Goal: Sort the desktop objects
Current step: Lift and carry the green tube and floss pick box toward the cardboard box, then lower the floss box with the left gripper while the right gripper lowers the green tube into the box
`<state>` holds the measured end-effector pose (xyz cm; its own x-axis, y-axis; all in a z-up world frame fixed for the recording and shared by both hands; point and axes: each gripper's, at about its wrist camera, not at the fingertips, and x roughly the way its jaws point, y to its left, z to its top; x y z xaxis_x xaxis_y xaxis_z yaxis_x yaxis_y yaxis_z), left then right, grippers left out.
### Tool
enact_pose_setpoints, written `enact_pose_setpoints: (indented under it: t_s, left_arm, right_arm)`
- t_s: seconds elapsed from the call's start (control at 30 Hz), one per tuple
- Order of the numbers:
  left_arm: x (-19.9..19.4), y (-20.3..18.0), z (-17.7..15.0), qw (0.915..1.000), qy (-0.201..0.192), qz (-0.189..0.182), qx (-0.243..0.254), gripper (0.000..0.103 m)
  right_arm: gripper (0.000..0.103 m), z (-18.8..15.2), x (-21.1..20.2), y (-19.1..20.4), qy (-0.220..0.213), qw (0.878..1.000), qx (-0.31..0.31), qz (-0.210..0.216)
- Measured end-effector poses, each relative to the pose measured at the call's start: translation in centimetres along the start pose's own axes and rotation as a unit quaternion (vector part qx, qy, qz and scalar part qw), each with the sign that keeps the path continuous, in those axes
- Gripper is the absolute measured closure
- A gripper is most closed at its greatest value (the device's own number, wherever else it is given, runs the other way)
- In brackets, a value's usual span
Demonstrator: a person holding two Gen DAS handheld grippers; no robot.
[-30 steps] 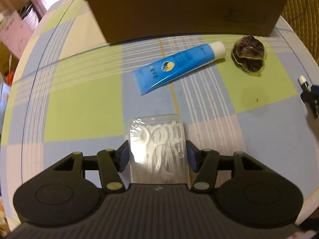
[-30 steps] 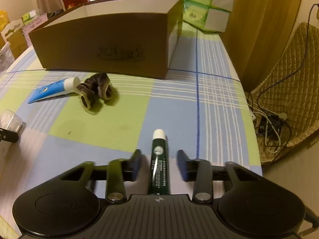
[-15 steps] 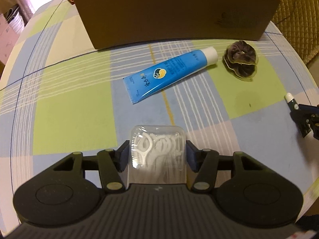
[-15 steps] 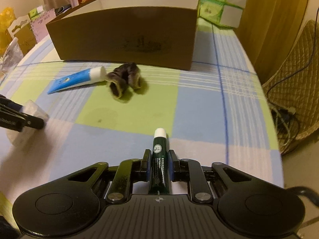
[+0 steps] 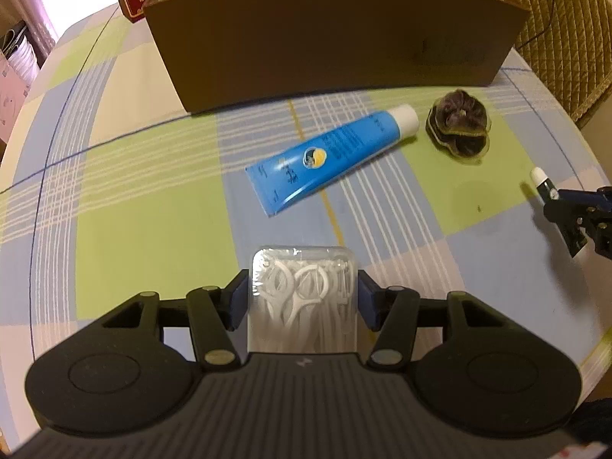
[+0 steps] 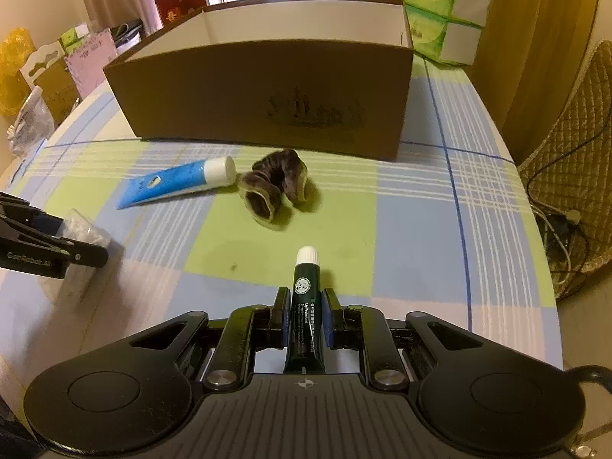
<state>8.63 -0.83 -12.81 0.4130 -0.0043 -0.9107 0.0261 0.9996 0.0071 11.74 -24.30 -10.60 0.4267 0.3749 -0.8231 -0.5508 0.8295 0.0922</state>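
My left gripper (image 5: 302, 294) has its fingers partway apart, clamped on the clear floss-pick box (image 5: 304, 302). My right gripper (image 6: 304, 317) has just pinched its fingers onto the dark green tube (image 6: 305, 306), above the desk (image 6: 413, 229).

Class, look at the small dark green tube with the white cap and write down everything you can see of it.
The dark green tube is slim and looks like soft plastic, with a white ribbed screw cap at its far end and a round white emblem above lines of white print, too small to read. It lies lengthwise between the right tongs, whose blue pads press on its two sides, cap pointing toward the brown box. In the left wrist view only its capped tip shows.
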Motion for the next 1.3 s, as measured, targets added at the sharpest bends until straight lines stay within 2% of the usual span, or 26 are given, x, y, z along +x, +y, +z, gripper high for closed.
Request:
enact_pose_setpoints:
  t_s: [0.2,0.47,0.63,0.9,1.07,1.2,1.3]
  left_arm:
    - [-1.3,0.4,1.0,0.9996,-0.025,-0.013,0.0,0.051]
    - [-4.4,1.5,3.8,0.9962,-0.079,-0.034,-0.014,0.051]
    - [-6.8,2.4,7.0,0.9903,-0.128,-0.049,-0.021,0.051]
    - [-9.4,3.6,13.9,0.978,-0.194,-0.073,-0.021,0.051]
    - [-8.5,4.1,18.0,0.9771,-0.195,-0.083,-0.025,0.051]
    - [-6.6,4.8,20.6,0.9774,-0.183,-0.097,-0.043,0.051]
    - [-4.3,5.2,22.2,0.9786,-0.165,-0.105,-0.064,0.051]
  right_arm:
    - [0.089,1.4,-0.4,0.7,-0.002,0.999,0.017,0.043]
    - [0.089,5.5,-1.6,1.7,-0.04,0.995,0.016,0.09]
    - [0.089,9.4,-2.0,1.7,-0.073,0.992,0.016,0.106]
    - [0.089,15.7,-2.3,1.9,-0.125,0.986,-0.01,0.113]
    - [0.089,19.2,-1.4,1.9,-0.142,0.984,-0.018,0.108]
    - [0.089,21.4,0.5,1.4,-0.137,0.985,-0.006,0.106]
    - [0.089,22.5,2.4,0.5,-0.119,0.986,0.027,0.112]
